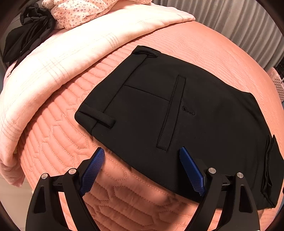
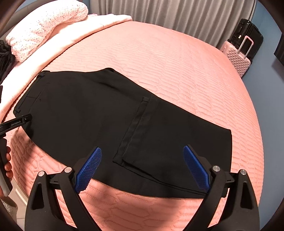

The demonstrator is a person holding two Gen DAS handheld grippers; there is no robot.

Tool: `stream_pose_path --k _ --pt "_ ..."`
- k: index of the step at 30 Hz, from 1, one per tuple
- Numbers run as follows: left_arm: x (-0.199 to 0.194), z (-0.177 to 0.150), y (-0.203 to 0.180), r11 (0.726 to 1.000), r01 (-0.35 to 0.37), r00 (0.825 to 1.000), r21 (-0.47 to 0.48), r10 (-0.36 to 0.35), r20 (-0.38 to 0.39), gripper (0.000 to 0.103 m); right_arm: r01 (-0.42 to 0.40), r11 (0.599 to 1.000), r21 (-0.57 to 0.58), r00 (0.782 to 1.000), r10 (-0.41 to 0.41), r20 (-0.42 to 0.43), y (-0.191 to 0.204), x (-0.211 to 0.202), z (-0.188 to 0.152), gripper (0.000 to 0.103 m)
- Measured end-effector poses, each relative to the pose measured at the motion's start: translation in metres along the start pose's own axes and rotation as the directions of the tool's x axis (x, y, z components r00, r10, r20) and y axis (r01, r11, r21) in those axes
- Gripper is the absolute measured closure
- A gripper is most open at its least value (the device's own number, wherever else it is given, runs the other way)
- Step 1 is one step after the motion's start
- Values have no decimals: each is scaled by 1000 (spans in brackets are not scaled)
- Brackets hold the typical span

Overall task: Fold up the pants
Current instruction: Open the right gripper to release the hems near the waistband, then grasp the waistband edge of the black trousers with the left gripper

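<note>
Two grippers hover over folded black pants (image 1: 177, 113) lying flat on coral quilted bed (image 1: 204, 53). Left gripper (image 1: 142, 170) near pants' front edge, by waistband end; blue fingers (image 1: 93, 170) spread apart, holding nothing. Right gripper (image 2: 142, 168) over folded leg hems, fingers (image 2: 196, 168) likewise wide apart, empty. Pale pink blanket (image 1: 53, 62) along bed's left side. Pink suitcase (image 2: 237, 58) beside bed, near grey curtain (image 2: 168, 12).
</note>
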State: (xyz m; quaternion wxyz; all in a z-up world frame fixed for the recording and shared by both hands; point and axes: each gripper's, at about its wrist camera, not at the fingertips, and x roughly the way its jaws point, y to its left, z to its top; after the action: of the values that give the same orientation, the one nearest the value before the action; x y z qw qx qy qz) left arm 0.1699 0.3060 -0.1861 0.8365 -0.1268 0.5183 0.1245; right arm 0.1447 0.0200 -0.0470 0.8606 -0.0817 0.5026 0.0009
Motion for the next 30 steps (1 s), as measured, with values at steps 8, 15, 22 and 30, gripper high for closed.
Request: stream_pose_path --k 8,15,22,30 --pt "5 4 4 999 21 1000 -24 -22 -16 17 0 1000 -5 1000 0 -13 2 2 -1 11" --pt "2 1 7 1000 15 1000 -20 -15 -14 17 0 1000 -4 1000 0 -17 2 4 0 11" --pt "8 -1 18 984 156 987 -87 -159 -31 18 -6 1000 -7 1000 5 -12 0 3 -1 11" --pt "35 19 27 911 365 929 -194 -369 16 12 -7 1000 -8 1000 7 13 -8 -4 -2 11"
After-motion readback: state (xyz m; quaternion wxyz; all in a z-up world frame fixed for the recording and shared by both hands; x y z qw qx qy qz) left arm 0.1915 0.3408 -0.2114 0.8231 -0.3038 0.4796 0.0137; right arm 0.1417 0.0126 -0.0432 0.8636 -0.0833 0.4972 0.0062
